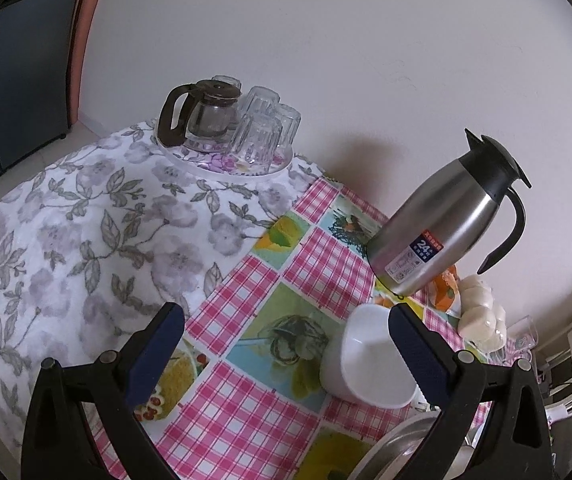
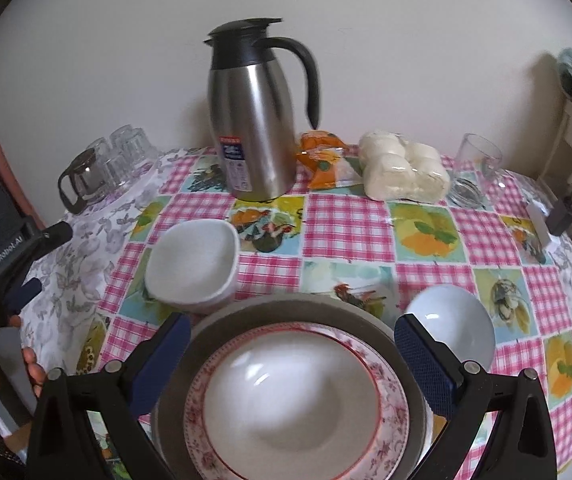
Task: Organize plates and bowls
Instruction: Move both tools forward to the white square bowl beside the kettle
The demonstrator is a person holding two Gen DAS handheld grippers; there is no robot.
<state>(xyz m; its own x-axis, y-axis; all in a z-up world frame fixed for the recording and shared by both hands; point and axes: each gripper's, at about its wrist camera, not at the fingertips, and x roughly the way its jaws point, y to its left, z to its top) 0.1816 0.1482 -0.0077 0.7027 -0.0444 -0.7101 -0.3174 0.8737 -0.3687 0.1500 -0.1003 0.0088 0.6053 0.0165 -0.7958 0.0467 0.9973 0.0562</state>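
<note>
Left wrist cam sits low over the table, tilted, looking past the steel thermos jug point(image 1: 445, 224) toward the wall; the jug is up close on its right. Right wrist cam looks level at the same jug point(image 2: 254, 120) from farther back, dead center. Both also catch the square white bowl point(image 1: 365, 360) point(image 2: 194, 264) in front of the jug.

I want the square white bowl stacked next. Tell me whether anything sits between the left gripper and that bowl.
Nothing visible does. The left gripper is open, and the square white bowl lies just ahead on the checked cloth, beside its right finger. The steel flask stands behind the bowl, not in the path.
</note>
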